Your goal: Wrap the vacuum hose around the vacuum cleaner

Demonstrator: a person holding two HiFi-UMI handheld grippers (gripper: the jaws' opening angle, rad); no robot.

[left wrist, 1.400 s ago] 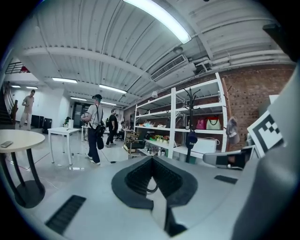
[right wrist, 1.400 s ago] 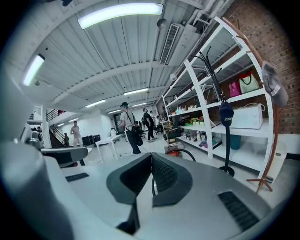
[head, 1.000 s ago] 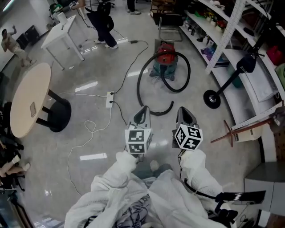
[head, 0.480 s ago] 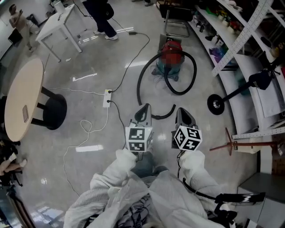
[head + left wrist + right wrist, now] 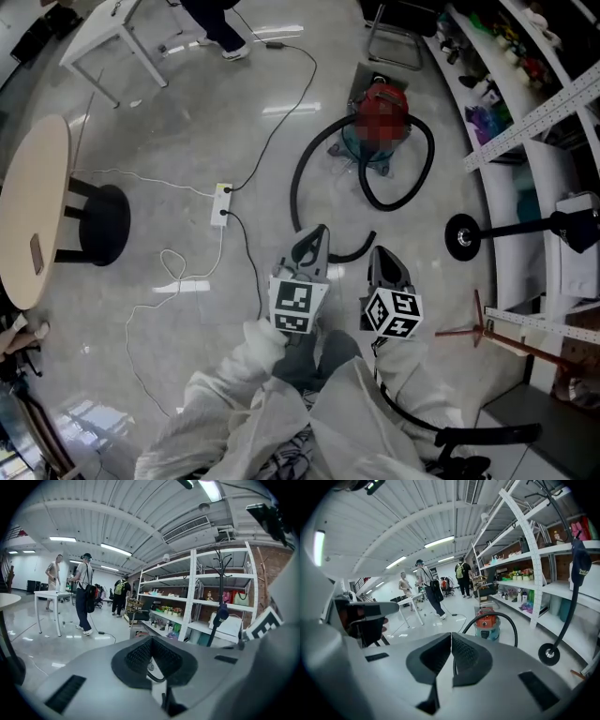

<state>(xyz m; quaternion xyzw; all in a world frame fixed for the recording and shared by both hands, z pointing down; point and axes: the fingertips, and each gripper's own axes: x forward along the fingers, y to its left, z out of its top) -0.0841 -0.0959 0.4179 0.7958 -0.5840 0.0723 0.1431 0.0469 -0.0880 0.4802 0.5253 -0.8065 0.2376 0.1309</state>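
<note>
Head view first: the red vacuum cleaner (image 5: 380, 120) sits on the shiny floor up ahead, its black hose (image 5: 293, 190) sprawled loose, one loop hugging the canister's right side and a long arc sweeping out left, then curling back toward the person. The left gripper (image 5: 316, 232) and right gripper (image 5: 380, 255) are held side by side in white sleeves, both aimed at that hose. A power strip (image 5: 222, 202) with trailing cables lies off to the left, with a round table (image 5: 33, 216) beyond it; a coat stand's base (image 5: 462, 236) is on the right.

Over to the left gripper view: jaws together at the tips, nothing gripped. White shelving (image 5: 201, 597) stands ahead, and a person (image 5: 84, 592) with a backpack is by a white table.

Right gripper view now: jaws pressed together, empty too. The vacuum cleaner stands dead ahead beyond the tips, the hose arching over it, well apart from the gripper
</note>
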